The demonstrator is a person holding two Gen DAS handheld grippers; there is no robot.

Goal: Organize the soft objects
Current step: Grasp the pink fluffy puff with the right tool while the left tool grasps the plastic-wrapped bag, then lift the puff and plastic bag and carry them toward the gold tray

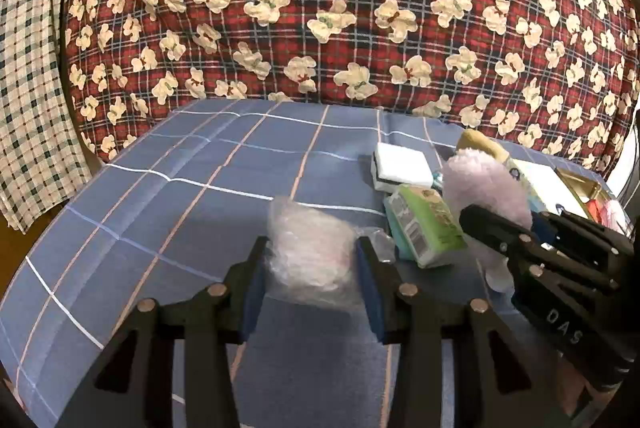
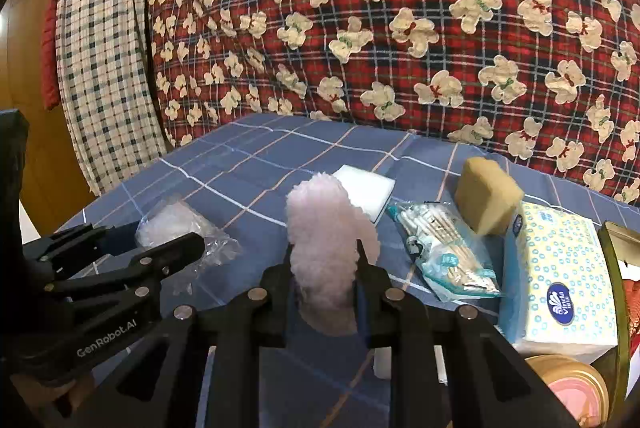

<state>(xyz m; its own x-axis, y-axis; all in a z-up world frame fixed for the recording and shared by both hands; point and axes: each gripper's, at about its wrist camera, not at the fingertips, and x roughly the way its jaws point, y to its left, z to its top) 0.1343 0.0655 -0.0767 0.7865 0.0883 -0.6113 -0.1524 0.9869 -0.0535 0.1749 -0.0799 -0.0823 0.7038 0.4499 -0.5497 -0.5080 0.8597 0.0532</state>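
My left gripper is shut on a clear plastic bag of pale pink fluff, held over the blue checked cloth. The bag also shows in the right wrist view, with the left gripper around it. My right gripper is shut on a fluffy lilac puff, held upright. The puff also shows in the left wrist view, with the right gripper around it. A white sponge block, a pack of cotton swabs and a tan sponge lie on the cloth.
A tissue pack lies at the right, beside a gold-edged box and a round tin. A red bear-print quilt rises behind the cloth. A checked fabric hangs at the left.
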